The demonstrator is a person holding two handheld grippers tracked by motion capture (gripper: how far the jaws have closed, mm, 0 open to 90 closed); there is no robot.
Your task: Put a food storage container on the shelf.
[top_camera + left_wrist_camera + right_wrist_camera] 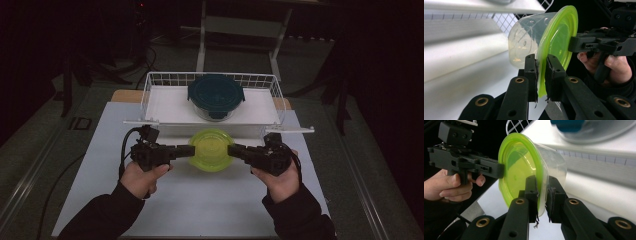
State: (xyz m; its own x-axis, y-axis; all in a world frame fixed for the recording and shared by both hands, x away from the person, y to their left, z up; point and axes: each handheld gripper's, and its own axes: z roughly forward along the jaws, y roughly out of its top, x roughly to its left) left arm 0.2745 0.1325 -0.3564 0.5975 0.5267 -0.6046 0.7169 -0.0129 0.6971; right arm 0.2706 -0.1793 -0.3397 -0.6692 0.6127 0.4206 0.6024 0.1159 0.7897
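Observation:
A clear round container with a lime-green lid (212, 149) is held between both grippers just in front of the white wire basket (150, 87). My left gripper (191, 150) is shut on the lid's left rim; its jaws pinch the green lid edge (541, 82). My right gripper (231, 150) is shut on the lid's right rim (542, 202). The clear tub (524, 42) hangs under the lid (520, 165). Across the container each gripper view shows the other gripper (571, 45) (502, 171) and its hand.
Inside the basket a second clear container with a dark teal clip lid (215, 95) rests on a white tray (170, 105). The white table mat (200, 200) stretches in front of the hands. Dark floor and a metal frame (240, 25) lie beyond the table.

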